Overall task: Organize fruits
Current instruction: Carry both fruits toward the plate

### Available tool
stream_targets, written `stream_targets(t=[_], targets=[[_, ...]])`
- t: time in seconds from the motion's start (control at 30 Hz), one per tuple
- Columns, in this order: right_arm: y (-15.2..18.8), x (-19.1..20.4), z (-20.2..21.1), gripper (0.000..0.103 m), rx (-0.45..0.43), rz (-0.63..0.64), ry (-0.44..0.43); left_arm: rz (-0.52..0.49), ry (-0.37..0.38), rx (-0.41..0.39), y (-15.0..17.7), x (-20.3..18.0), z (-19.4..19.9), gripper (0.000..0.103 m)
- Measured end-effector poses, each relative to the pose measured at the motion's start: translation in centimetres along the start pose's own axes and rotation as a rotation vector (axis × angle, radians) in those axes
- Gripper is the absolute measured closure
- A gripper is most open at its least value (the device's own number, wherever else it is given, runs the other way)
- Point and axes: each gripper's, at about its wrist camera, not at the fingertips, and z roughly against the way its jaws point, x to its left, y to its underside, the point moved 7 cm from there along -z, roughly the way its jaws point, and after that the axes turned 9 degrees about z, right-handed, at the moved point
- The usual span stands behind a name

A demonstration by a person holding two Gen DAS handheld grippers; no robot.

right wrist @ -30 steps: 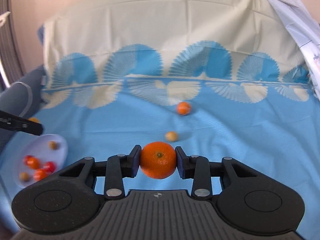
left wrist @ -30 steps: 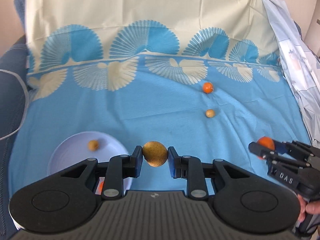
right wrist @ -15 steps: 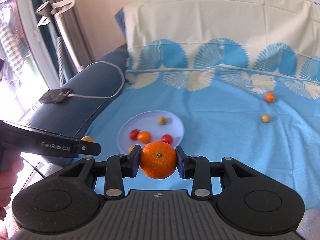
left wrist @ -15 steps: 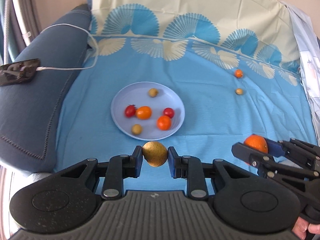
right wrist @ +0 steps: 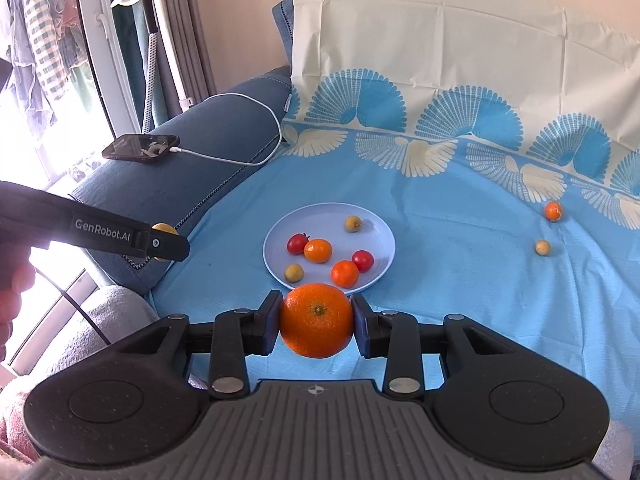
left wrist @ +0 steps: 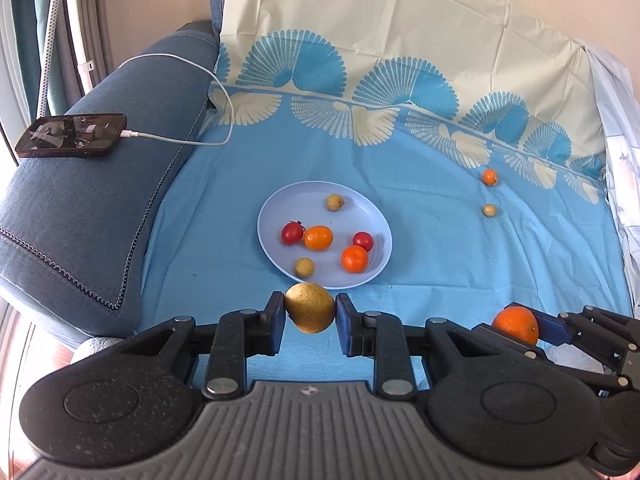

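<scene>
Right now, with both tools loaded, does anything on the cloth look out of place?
Yes: two small fruits lie loose on the blue cloth, far right of the plate: a small orange one and a tan one just below it. The plate's six fruits sit inside its rim. Nothing looks spilled or damaged.

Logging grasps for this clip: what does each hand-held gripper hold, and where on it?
Left hand-held gripper: yellow-brown fruit, pads on its two opposite sides. Right hand-held gripper: big orange, pinched likewise across its middle.
</scene>
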Motion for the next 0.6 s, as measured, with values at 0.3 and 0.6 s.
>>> stream_targets(t=[0.3,0.6], targets=[[-0.1,0.0,-0.5,0.065,0.013,0.010,0.001,0.027,-0.011,0.012,-0.9,0.8,-0.9,0.074],[-0.2,-1.0,-2.1,0.065,0.038,-0.018,-0.007,0.037,-0.045,0.033,-2.7,1.3,-2.8,0.073]])
